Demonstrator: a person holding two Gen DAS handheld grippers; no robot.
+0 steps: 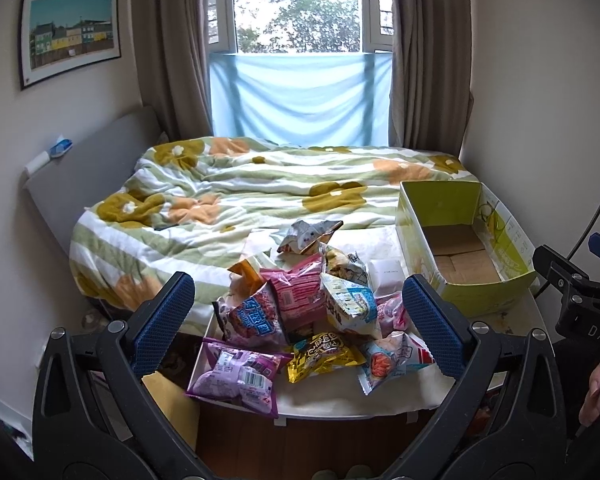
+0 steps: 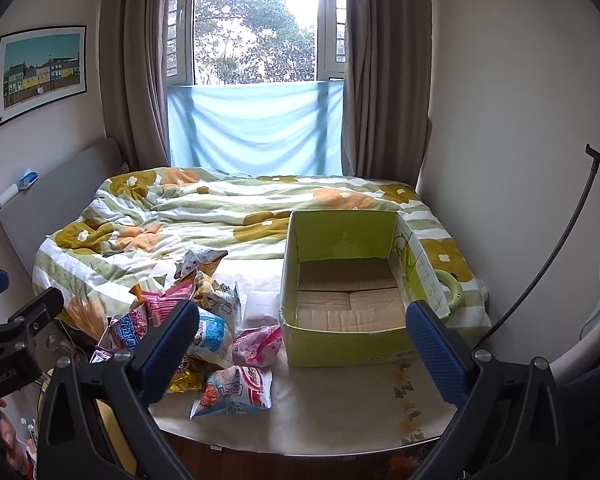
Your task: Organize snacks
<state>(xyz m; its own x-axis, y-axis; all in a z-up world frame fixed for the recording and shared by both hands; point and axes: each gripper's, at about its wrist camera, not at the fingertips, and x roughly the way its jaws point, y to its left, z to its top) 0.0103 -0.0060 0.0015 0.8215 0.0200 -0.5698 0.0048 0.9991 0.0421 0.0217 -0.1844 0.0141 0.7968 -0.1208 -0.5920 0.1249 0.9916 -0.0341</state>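
**Snack packets heaped at the tabletop's left, box empty at its right**

Both hand-held grippers hover above the near edge, holding nothing: the left hand-held gripper [image 1: 298, 322] has its fingers spread wide over the pile of snack packets [image 1: 300, 320], and the right hand-held gripper [image 2: 302, 350] is equally wide apart facing the green cardboard box [image 2: 344, 312]. The box stands open-topped on the tabletop [image 2: 340, 412], just beside the pile. A floral duvet [image 1: 236, 192] covers the bed behind.
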